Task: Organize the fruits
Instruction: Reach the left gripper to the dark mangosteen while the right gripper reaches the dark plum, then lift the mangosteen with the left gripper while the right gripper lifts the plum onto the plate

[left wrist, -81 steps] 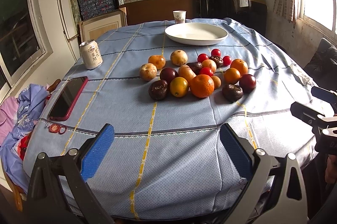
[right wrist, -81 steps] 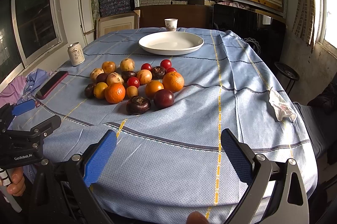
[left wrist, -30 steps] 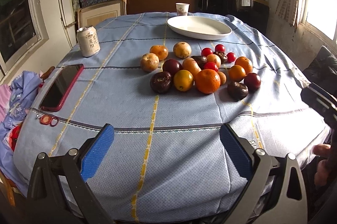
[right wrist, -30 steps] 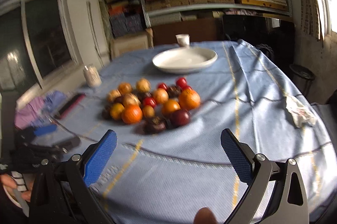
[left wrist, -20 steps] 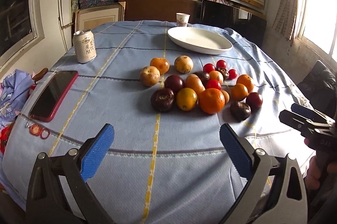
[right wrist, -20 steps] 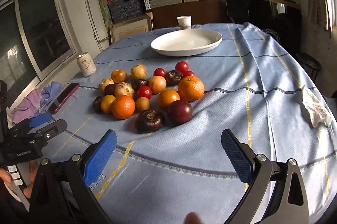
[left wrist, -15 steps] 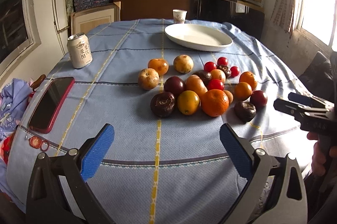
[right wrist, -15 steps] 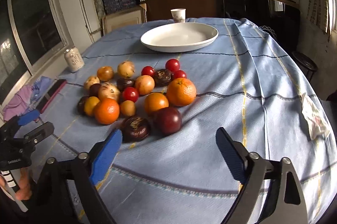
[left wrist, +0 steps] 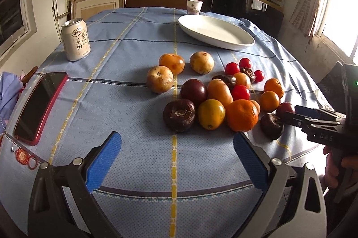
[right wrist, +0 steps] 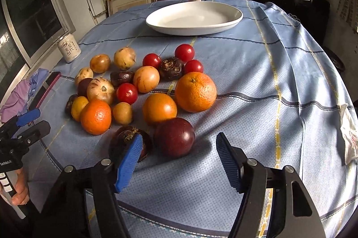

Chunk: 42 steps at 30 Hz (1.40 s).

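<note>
The fruits (right wrist: 145, 90) lie heaped together on the blue cloth of the desk (right wrist: 279, 72), well short of the white plate (right wrist: 194, 18) at the far end, which holds nothing. The right gripper (right wrist: 179, 162) hangs just above the near edge of the heap with its jaws closing; a dark red plum (right wrist: 174, 139) sits just ahead of the gap, not yet pressed by either pad, and the left pad hides part of a dark brown fruit (right wrist: 127, 137). The left gripper (left wrist: 176, 159) stands wide apart over bare cloth, nothing between its fingers. Several fruits in the middle of the heap are half covered by their neighbours. A can (left wrist: 76, 39), a red phone (left wrist: 40, 103) and a paper cup (left wrist: 194, 6) stand aside. A crumpled wrapper (right wrist: 349, 135) is cut off at the right edge.
</note>
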Tool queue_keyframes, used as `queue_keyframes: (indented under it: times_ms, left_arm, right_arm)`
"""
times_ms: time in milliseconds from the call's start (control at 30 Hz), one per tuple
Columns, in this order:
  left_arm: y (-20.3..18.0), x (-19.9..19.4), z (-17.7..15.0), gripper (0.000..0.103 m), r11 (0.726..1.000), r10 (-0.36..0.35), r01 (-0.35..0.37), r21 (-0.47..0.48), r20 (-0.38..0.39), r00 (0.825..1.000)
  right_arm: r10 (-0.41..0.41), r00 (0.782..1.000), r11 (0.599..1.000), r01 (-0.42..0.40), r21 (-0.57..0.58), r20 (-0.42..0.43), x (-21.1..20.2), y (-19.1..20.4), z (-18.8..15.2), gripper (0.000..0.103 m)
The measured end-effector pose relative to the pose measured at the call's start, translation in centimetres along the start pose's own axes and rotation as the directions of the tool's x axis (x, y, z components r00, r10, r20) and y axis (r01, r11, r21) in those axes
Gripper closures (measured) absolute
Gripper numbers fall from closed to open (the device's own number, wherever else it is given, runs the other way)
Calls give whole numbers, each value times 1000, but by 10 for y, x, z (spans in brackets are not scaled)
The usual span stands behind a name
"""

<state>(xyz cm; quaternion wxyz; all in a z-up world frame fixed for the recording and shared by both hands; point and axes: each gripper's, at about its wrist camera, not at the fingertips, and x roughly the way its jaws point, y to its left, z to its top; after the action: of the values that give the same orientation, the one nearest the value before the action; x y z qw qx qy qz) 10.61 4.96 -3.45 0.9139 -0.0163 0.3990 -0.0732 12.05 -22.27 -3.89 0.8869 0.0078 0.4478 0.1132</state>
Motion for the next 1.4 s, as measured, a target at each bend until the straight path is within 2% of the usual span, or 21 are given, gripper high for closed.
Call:
queue_keyframes:
  times_ms: [167,333,500,567,600,700,867,1000,1133,1333,1367,1400]
  left_arm:
    - [0,7,6,5,999,16,-16,34,-24,1000]
    - [3,16,12,5,999,29,-27,44,-44,999]
    - [10,23,24,6,999,32,-31,30,-50,998]
    - [11,26,27,15,999,32,-31,33,-54,998]
    - [13,30,29,23,999,25,-23,35,-66,998]
    - [17,39,30,34,999,19,-15,42,-91,996]
    - [18,42,29,40,996,-37,46,81,-105,994]
    - [13,51,28,46,984,-91,111,137,-146,985]
    - [10,66,31,53,981,-95,122,149,-173,980]
    - [7,74,35,54,976,-94,126,176,-179,979]
    - [8,73,35,55,976,-97,130,177,-180,979]
    - [8,72,35,61,974,-109,141,176,-182,977]
  right_arm:
    - [-5,1000,1000,5,-4,-10,6,-2,1,46]
    - [37,999,999,-37,21,-13,11,-7,0,49]
    - [69,997,997,-69,-15,14,8,-2,-5,66]
    - [79,997,997,-79,-8,25,7,-3,-6,66]
    - [91,995,996,-91,1,31,6,-5,-6,66]
    - [115,993,993,-117,33,39,5,-11,-7,66]
    - [121,992,991,-123,59,39,7,-15,-6,66]
    - [111,993,992,-113,51,38,8,-14,-5,66]
    - [108,993,993,-110,51,37,8,-13,-6,66]
    - [116,993,991,-118,59,34,8,-14,-6,66]
    - [118,992,991,-120,58,35,8,-14,-6,66]
    - [122,992,990,-124,59,35,8,-15,-6,66]
